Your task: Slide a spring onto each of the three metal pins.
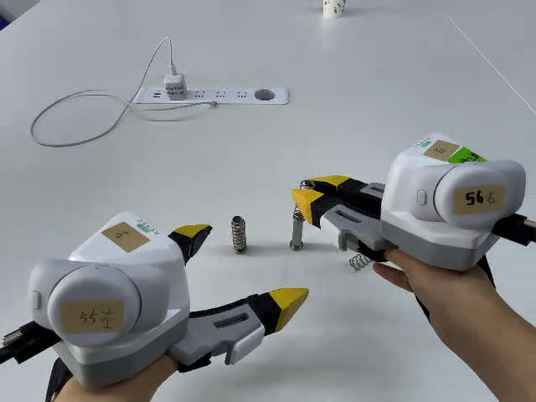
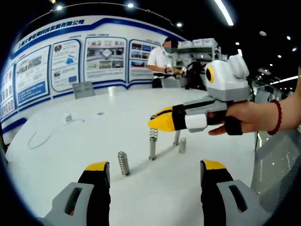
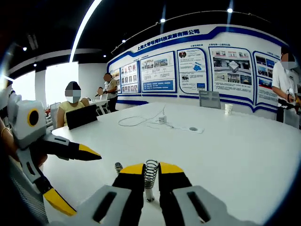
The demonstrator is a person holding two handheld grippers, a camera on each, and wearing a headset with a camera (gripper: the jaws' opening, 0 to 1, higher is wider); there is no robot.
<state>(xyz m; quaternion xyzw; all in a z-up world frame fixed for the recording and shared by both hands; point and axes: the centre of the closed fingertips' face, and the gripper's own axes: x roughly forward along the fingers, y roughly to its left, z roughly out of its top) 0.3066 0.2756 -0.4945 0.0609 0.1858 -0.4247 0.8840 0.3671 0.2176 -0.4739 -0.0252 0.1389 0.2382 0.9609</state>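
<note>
At the white workbench point(image 1: 377, 75), my right gripper point(image 3: 151, 169) has its jaws drawn narrow, pinching a spring point(image 3: 150, 176) upright at the top of the middle metal pin point(image 3: 149, 194), its lower coils over the pin's tip. My left gripper point(image 1: 241, 266) hovers low and near me with its jaws spread wide, holding nothing. Just left of the middle pin stands another pin wearing a spring point(image 1: 239, 234) along its whole length. A loose spring point(image 1: 360, 261) lies flat on the bench beneath my right gripper. At the far edge stands a paper cup point(image 1: 333, 7); I cannot tell what is in it. A power strip point(image 1: 226, 95) lies on the far left part of the bench, with a white charger point(image 1: 174, 85) plugged into one socket and its cable point(image 1: 75, 117) looping away to the left.
</note>
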